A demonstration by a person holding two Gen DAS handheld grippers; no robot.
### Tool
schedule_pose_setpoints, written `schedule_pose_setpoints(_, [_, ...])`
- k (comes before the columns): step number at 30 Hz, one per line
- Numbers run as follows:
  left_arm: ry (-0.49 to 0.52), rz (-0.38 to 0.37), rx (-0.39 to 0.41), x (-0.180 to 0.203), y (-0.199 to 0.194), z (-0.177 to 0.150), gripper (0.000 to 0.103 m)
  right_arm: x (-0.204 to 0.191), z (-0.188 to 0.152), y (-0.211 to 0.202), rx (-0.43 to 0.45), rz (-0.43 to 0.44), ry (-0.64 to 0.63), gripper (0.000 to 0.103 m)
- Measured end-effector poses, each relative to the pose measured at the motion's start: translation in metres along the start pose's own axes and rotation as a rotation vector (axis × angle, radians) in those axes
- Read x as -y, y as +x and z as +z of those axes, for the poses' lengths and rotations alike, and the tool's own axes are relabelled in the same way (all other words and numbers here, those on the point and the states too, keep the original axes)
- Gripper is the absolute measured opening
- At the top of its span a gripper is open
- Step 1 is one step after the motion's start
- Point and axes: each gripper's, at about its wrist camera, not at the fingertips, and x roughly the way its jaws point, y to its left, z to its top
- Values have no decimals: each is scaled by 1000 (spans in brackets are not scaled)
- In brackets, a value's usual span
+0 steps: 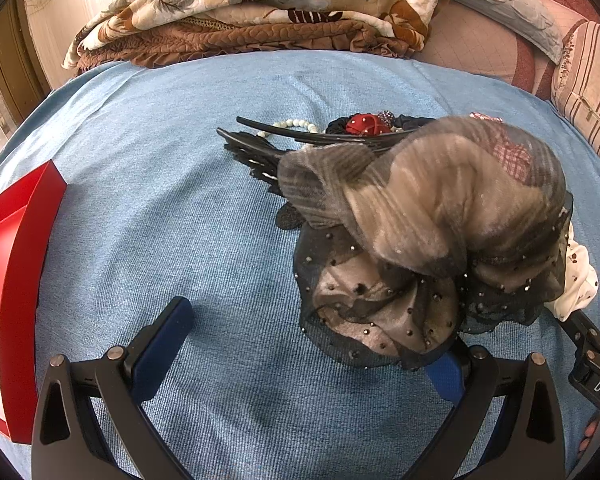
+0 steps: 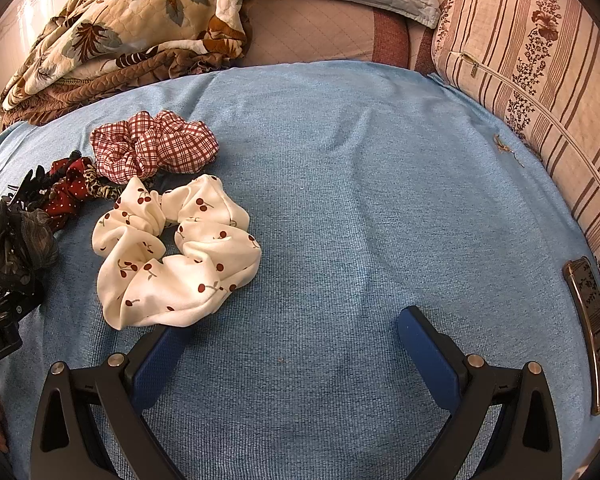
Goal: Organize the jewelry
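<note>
Left wrist view: red box [image 1: 8, 280] beside open left tool [image 1: 312, 344]; right tool [image 2: 292, 340] open.

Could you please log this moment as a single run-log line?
left tool: open, beside grey scrunchie | right tool: open, empty | red box: left

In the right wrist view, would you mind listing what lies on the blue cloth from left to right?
Grey-black mesh scrunchie → red polka-dot scrunchie → white cherry-print scrunchie → bare blue cloth → dark hair clip at the right edge. The red plaid scrunchie lies behind the cherry one, so I left it out.
</note>
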Motion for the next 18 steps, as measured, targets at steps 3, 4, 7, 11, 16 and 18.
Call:
schedule_pose_setpoints(3, [18, 7, -10, 2, 1, 0, 103, 0, 0, 0, -2, 0, 0, 103])
schedule_pose_setpoints(4, [20, 4, -19, 2, 1, 1, 103, 1, 0, 0, -6, 3, 1, 103])
schedule_pose_setpoints(7, [26, -10, -31, -1, -1, 0, 103, 1, 0, -1, -42, 18, 0, 103])
schedule_pose_setpoints(11, [64, -30, -53, -5, -10, -1, 103, 6, 0, -1, -66, 49, -2, 103])
schedule_pose_setpoints(16, [16, -58, 60, -25, -59, -12, 103, 4, -9, -15, -35, 11, 5, 103])
schedule_pose_setpoints(18, [0, -63, 88, -31, -76, -16, 103, 6, -12, -25, -27, 9, 31, 103])
